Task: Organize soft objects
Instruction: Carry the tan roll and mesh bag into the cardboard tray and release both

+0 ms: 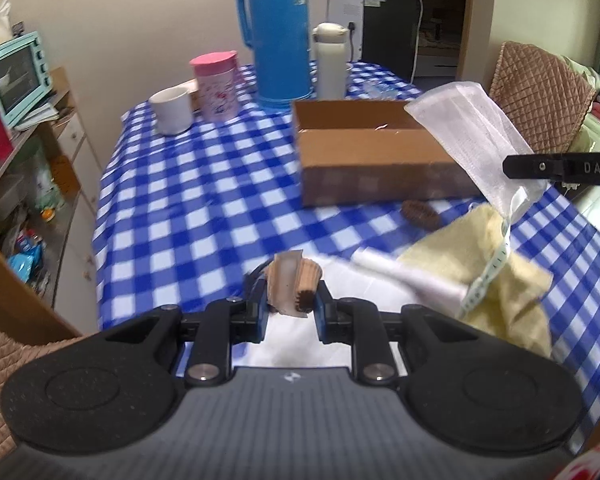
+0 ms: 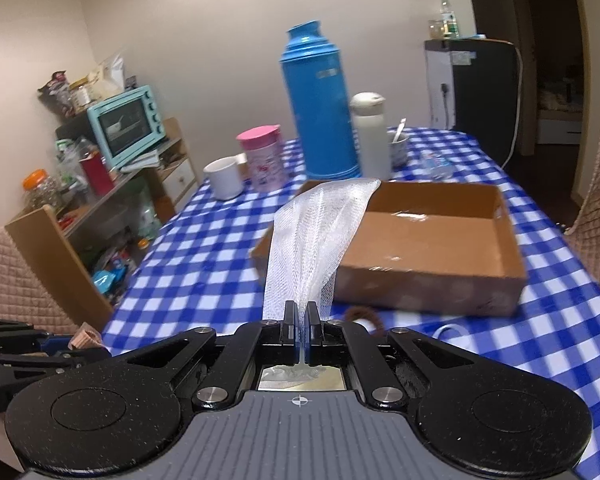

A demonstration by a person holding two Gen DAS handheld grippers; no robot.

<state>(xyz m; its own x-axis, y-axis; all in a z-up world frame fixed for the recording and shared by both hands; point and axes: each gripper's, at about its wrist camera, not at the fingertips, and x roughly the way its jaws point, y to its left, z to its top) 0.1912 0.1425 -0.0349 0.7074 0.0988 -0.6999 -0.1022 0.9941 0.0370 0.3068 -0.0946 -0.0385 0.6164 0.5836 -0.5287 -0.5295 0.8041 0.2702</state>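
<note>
The right gripper (image 2: 300,312) is pinching a white mesh pouch (image 2: 320,232) between jaws pressed together, the netting fanning up and forward from the tips above the blue checked tablecloth (image 2: 204,256), in front of the open cardboard box (image 2: 432,240). The left gripper (image 1: 293,300) is clamping a tan ribbed soft roll (image 1: 296,284) between its blue pads, lifted over the cloth, while a yellow towel (image 1: 496,280) is lying on the table to its right, near the box.
</note>
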